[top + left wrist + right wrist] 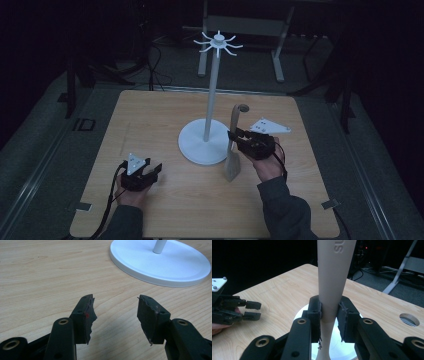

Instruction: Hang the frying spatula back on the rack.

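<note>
A white hanging stand (205, 145) rises from a round base at the table's middle, its thin pole ending in a ring of hooks (218, 42). Just right of the base, my right gripper (233, 136) is shut on the handle of a beige spatula (231, 167), which stands upright with its blade down by the tabletop. In the right gripper view the jaws (329, 312) clamp the spatula handle (334, 272), with the base behind. My left gripper (156, 170) rests low at the front left. Its jaws (115, 312) are open with nothing between them, pointing toward the stand base (175, 265).
The wooden table (150, 120) has bare room on its left half and along the front edge. A round hole (409, 319) sits in the tabletop. Beyond the far edge stand a metal frame's legs (277, 60) and floor cables (155, 70) in a dark room.
</note>
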